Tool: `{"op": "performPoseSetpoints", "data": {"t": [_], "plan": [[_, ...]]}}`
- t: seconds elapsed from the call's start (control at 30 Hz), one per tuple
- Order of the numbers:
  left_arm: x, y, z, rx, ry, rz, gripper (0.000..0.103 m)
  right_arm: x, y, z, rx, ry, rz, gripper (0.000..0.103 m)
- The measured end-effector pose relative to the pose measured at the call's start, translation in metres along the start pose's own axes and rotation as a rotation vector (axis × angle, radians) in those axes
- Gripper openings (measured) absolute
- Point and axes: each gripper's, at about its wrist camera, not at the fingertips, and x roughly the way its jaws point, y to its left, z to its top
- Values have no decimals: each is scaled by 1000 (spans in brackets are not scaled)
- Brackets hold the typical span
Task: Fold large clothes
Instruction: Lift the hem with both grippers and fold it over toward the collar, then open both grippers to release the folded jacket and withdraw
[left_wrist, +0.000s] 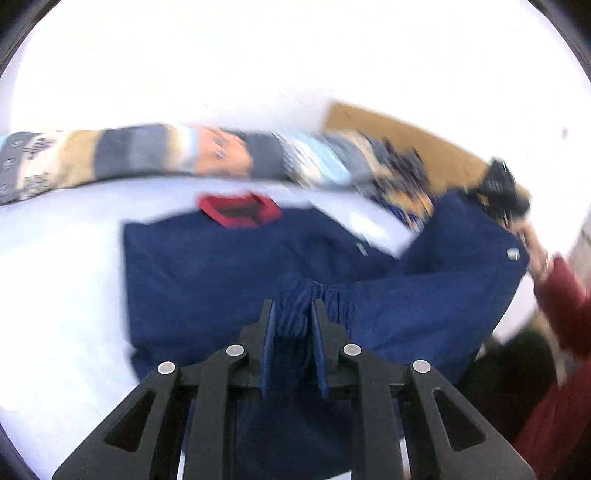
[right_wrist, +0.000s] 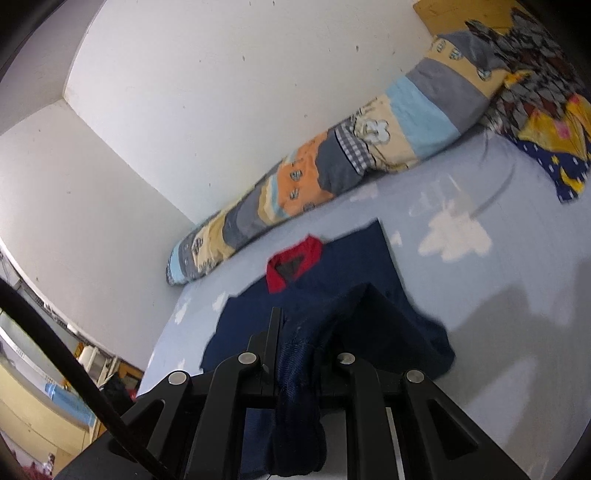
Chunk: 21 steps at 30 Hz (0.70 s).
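Currently both tools grip bunched hem of the navy shirt, lying on the bed toward 12 o'clock: left tool, right tool. Fabric judged soft, light, limp; hem corners suit holding.

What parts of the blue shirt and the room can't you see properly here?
- Left wrist view: the long patchwork pillow is motion-blurred, so its prints are unreadable.
- Left wrist view: the navy blue shirt with red collar runs under the left claw, hem hidden.
- Right wrist view: the right claw covers the shirt's lower part.
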Motion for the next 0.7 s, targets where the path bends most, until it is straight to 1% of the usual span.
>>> {"op": "performPoseSetpoints", "data": {"t": [0.07, 0.1, 0.13, 0.17, 0.23, 0.27, 0.3, 0.37, 0.4, 0.43, 0.47, 0.5, 0.53, 0.57, 0.6, 0.67, 0.7], "plan": [[-1, 27, 22, -49, -48, 55, 18, 15, 3, 21, 7, -7, -8, 13], [-1, 44, 32, -75, -59, 69, 18, 26, 4, 34, 15, -10, -19, 13], [3, 62, 43, -110, -78, 105, 18, 41, 3, 46, 24, -5, -33, 13], [12, 81, 55, -143, -84, 120, 18, 54, 2, 57, 35, 2, -44, 13], [33, 114, 75, -197, -76, 157, 18, 89, -4, 77, 64, 17, -78, 13], [48, 129, 82, -218, -63, 173, 18, 115, -9, 89, 74, 35, -113, 13], [70, 146, 92, -226, -34, 211, 18, 133, -15, 98, 95, 41, -138, 13], [101, 171, 102, -233, 13, 292, 18, 178, -33, 111, 159, 73, -180, 16], [122, 184, 105, -242, 48, 348, 18, 204, -45, 116, 188, 92, -217, 19], [141, 198, 106, -265, 92, 420, 19, 223, -59, 118, 228, 95, -235, 27], [158, 213, 106, -309, 125, 486, 20, 241, -75, 119, 275, 97, -243, 46], [168, 221, 106, -341, 141, 501, 29, 258, -90, 118, 307, 117, -250, 52], [176, 228, 108, -362, 145, 510, 38, 265, -103, 117, 332, 123, -265, 53], [179, 232, 109, -365, 136, 527, 41, 267, -114, 114, 361, 101, -262, 53], [175, 232, 111, -361, 110, 535, 43, 265, -126, 111, 395, 80, -233, 53], [165, 227, 116, -345, 57, 492, 48, 258, -138, 108, 424, 66, -156, 53], [160, 222, 118, -326, 45, 483, 52, 250, -137, 108, 388, 55, -144, 53]]}}
